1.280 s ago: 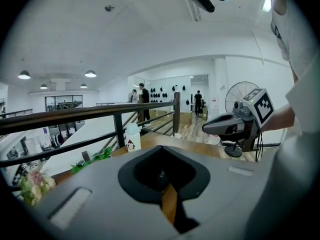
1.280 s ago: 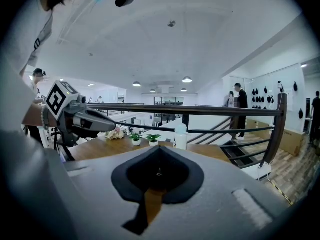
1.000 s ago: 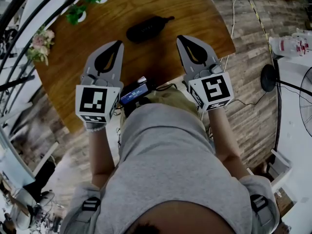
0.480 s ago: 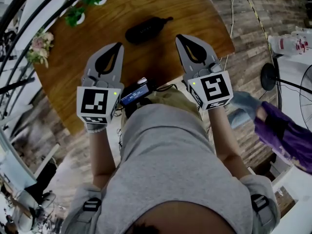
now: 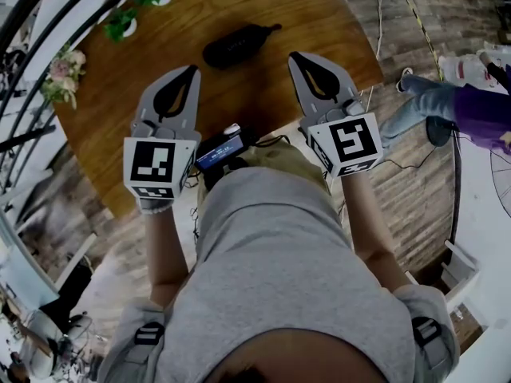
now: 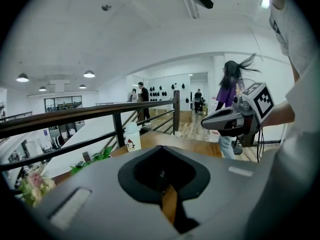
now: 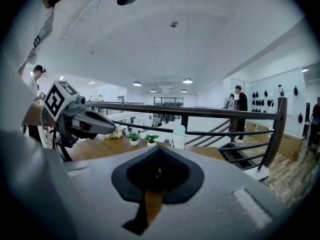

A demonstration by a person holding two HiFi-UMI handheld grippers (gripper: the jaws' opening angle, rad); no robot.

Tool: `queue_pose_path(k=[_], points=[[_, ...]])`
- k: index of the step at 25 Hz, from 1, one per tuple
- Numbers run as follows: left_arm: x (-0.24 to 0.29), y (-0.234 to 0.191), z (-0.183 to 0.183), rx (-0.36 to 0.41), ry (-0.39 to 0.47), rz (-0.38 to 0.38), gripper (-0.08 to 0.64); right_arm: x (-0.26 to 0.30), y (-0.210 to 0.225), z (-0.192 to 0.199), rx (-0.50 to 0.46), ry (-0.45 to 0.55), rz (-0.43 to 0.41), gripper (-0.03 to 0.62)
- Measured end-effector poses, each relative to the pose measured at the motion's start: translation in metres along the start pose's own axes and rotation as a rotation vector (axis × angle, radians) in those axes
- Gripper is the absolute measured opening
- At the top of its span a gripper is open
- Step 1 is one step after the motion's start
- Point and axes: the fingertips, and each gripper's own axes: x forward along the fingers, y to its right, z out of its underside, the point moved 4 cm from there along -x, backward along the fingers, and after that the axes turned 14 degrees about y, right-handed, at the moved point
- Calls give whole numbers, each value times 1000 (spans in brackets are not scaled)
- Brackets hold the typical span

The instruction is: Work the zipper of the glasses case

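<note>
The black zipped glasses case (image 5: 231,48) lies on the round wooden table (image 5: 319,14), its pull tab pointing right. My left gripper (image 5: 193,70) hovers over the table just below and left of the case, jaws shut and empty. My right gripper (image 5: 294,57) is level with it to the case's right, also shut with nothing in it. Neither touches the case. In the left gripper view, the right gripper (image 6: 232,120) shows side-on. The right gripper view likewise shows the left gripper (image 7: 75,119).
Small potted plants (image 5: 128,18) and a bunch of flowers (image 5: 64,74) stand at the table's far left edge beside a dark railing (image 7: 200,113). A white bottle (image 6: 132,136) stands at the table's far rim. A person in purple (image 5: 459,106) passes on the floor to the right.
Both grippers have hardly moved and stay shut. The person in purple has walked from the lower right up to the right edge of the head view.
</note>
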Motion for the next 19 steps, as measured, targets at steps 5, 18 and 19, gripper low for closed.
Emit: queue_pose_path(k=[5, 18, 19], points=[[0, 0, 1, 5, -2, 0, 14, 0, -1, 1, 2, -3, 1, 0], [5, -1, -1, 11, 0, -13, 14, -1, 2, 4, 4, -14, -5, 0], [6, -1, -1, 10, 1, -13, 14, -1, 2, 5, 4, -14, -6, 0]])
